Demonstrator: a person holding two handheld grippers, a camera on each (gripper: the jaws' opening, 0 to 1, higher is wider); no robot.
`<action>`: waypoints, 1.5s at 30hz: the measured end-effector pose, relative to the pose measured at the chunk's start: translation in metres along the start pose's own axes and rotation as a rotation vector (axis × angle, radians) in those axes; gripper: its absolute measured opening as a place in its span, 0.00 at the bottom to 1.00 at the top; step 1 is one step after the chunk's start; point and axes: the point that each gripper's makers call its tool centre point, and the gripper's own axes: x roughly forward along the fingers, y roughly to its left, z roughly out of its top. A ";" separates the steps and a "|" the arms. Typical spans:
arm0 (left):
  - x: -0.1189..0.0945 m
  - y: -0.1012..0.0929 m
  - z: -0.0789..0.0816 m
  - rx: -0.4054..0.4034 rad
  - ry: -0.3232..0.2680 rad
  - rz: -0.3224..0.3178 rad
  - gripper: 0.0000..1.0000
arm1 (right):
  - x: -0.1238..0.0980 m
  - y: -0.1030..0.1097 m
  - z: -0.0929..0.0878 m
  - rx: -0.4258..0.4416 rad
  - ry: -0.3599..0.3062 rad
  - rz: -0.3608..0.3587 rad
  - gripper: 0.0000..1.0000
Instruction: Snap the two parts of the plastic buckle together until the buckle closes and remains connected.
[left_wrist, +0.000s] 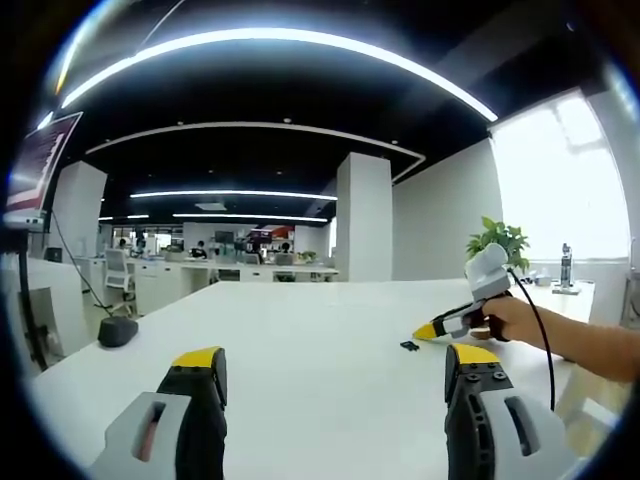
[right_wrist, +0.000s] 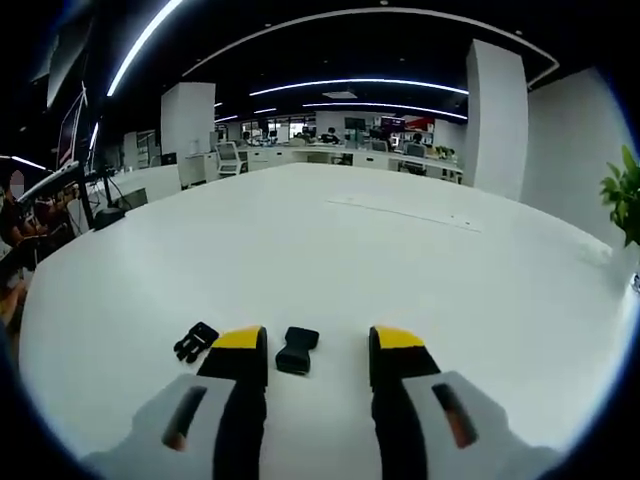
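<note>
In the right gripper view, the right tongs hover low over a wide white desk with their yellow-tipped jaws spread and nothing between them but air. The two black parts of the plastic buckle lie on the desk just past the tips, apart from each other and not joined. One buckle part, a short blocky piece, sits in the gap between the jaws, nearer the left jaw. The other buckle part, with prongs, lies just left of the left jaw.

In the left gripper view, the left tongs are held above the near edge of the same desk, jaws spread wide and empty. Far to the right, a person's hand holds the right tongs low to the desk, their yellow tip pointing left. A small dark speck beside that tip is the buckle, too small there to tell its parts apart. A potted plant stands behind the hand near a bright window. A dark round object rests on the far left of the desk, with a cable rising from it toward a monitor. An office with chairs and white columns stretches behind.
</note>
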 end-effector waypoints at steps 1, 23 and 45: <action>0.000 0.000 0.000 0.000 0.001 0.000 0.92 | 0.000 0.000 0.000 0.000 -0.001 0.001 0.39; 0.007 -0.005 -0.007 0.002 0.028 -0.018 0.92 | -0.004 -0.002 -0.001 0.012 -0.018 0.000 0.18; 0.054 -0.036 -0.012 0.087 0.135 -0.193 0.89 | -0.005 -0.005 -0.001 0.043 -0.027 0.023 0.13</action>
